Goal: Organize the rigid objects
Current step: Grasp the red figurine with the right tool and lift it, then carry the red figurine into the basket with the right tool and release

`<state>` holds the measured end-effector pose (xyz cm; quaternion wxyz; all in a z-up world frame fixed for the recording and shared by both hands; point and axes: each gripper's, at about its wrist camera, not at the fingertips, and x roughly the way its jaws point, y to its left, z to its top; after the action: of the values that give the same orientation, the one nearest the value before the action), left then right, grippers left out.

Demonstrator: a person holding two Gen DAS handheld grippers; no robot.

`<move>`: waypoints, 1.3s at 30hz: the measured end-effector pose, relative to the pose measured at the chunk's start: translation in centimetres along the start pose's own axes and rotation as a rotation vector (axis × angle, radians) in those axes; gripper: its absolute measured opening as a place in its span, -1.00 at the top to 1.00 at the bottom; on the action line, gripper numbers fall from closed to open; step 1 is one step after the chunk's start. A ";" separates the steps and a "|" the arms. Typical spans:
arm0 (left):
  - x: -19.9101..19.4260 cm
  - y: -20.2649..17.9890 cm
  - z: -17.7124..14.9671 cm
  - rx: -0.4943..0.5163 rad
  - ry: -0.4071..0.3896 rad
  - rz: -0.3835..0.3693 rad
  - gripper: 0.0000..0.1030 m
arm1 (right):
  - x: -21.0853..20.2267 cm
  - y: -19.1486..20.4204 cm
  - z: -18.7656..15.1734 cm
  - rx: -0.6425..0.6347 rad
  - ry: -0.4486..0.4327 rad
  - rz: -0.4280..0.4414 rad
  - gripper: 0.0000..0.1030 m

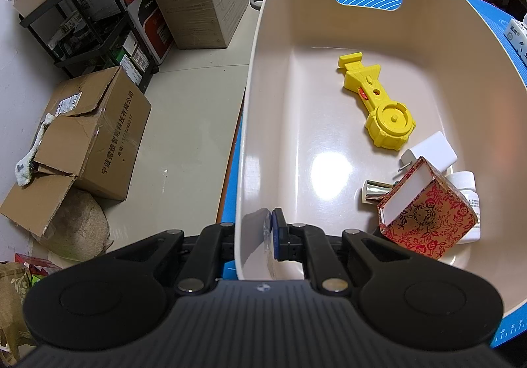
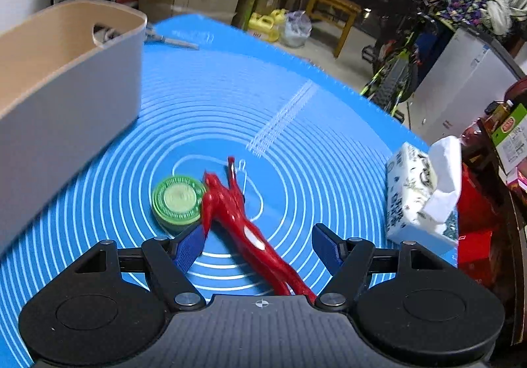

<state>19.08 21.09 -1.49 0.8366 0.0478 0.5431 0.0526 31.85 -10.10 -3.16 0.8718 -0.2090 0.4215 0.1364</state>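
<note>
Evidently, a gathering step is in hand: loose rigid items are being moved off the worktop into the beige bin [image 1: 411, 29]. At the left, the left tongs [image 1: 260, 236] are closed narrowly on the bin's near wall, one blue pad inside and the other hidden outside the rim, so the bin is judged to be steadied. Inside it, a yellow toy launcher [image 1: 378, 98], a white charger [image 1: 431, 150], a small shiny piece [image 1: 374, 191], a red patterned box [image 1: 428, 213] and a white bottle [image 1: 466, 180] are already collected, mostly toward its right side.

Further right, on the blue mat [image 2: 296, 111], a green round tin [image 2: 178, 200] and a red figurine [image 2: 237, 210] are left, touching each other. The right tongs [image 2: 258, 244] are held wide and empty, with the figurine lying between the fingers and running back under the tool body; the tin sits just beyond the left finger. A closing of the fingers on the figurine's slim body seems called for next, then a carry leftward over the bin's rim. A tissue pack [image 2: 415, 193] stands at the far right, well apart.
</note>
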 end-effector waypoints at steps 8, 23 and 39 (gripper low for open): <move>-0.1 0.0 0.0 0.005 0.000 0.005 0.73 | 2.7 0.1 -0.3 -0.070 0.059 -0.003 -0.31; -0.2 0.0 0.1 0.009 -0.002 0.009 0.72 | 3.8 0.6 0.6 -0.083 0.087 0.064 0.21; -0.2 -0.1 0.1 0.009 -0.002 0.009 0.72 | 0.4 -0.2 0.7 -0.035 0.022 0.074 0.42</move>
<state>19.05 21.01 -1.29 0.8367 0.0541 0.5424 0.0537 32.63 -9.95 -3.04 0.8578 -0.2099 0.4359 0.1737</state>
